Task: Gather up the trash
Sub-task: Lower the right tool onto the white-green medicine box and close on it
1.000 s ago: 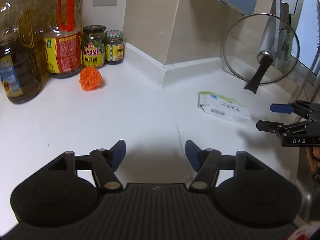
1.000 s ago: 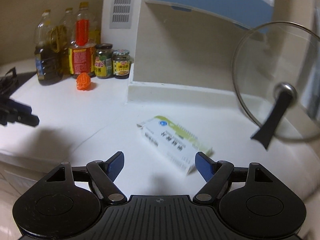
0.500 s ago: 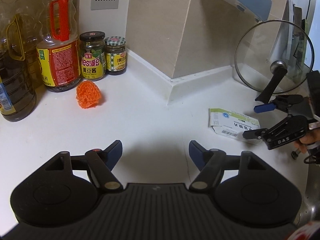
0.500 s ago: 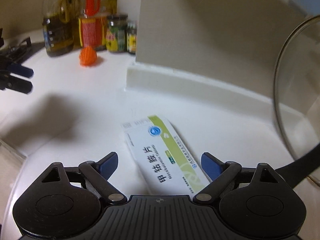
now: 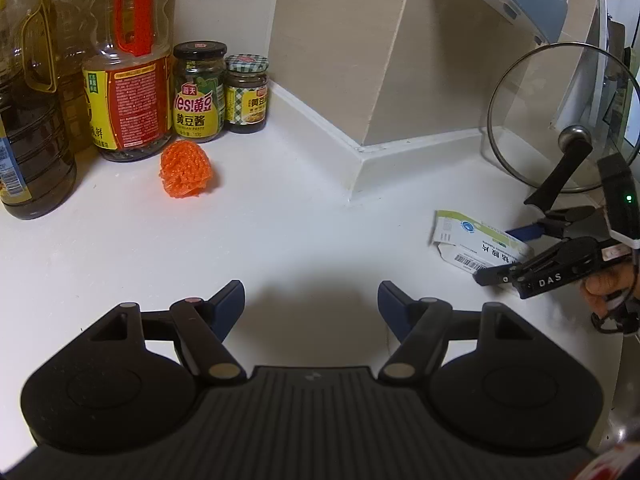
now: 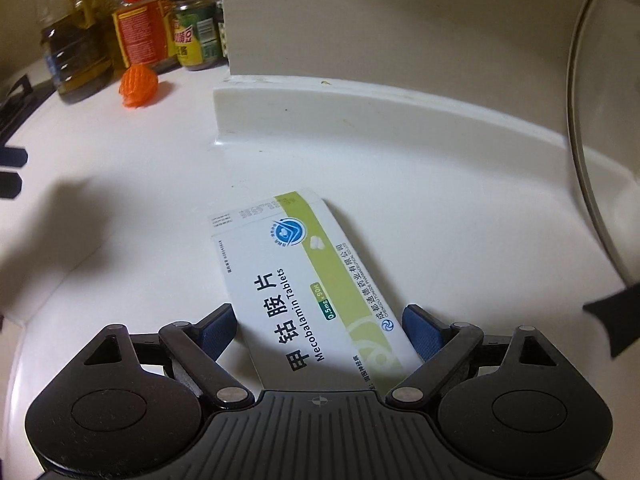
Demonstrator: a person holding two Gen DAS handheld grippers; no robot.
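A white and green medicine box [image 6: 304, 280] lies flat on the white counter [image 6: 120, 200]. My right gripper [image 6: 320, 326] is open, with the box's near end between its two blue pads, one on each side. The box [image 5: 472, 242] and the right gripper [image 5: 508, 252] also show at the right of the left wrist view. A crumpled orange net ball [image 5: 186, 168] lies near the jars, far ahead and left of my left gripper [image 5: 311, 304], which is open and empty above the counter. The ball also shows in the right wrist view [image 6: 138, 86].
Oil bottles [image 5: 132, 80] and two sauce jars [image 5: 200, 88] stand along the back left. A wall corner with a white upstand [image 5: 360, 152] juts into the counter. A glass pot lid [image 5: 560, 120] leans at the right. A stove edge [image 6: 12, 100] is far left.
My right gripper has moved forward and down until the medicine box lies between its open fingers. My left gripper has shifted slightly towards the jars.
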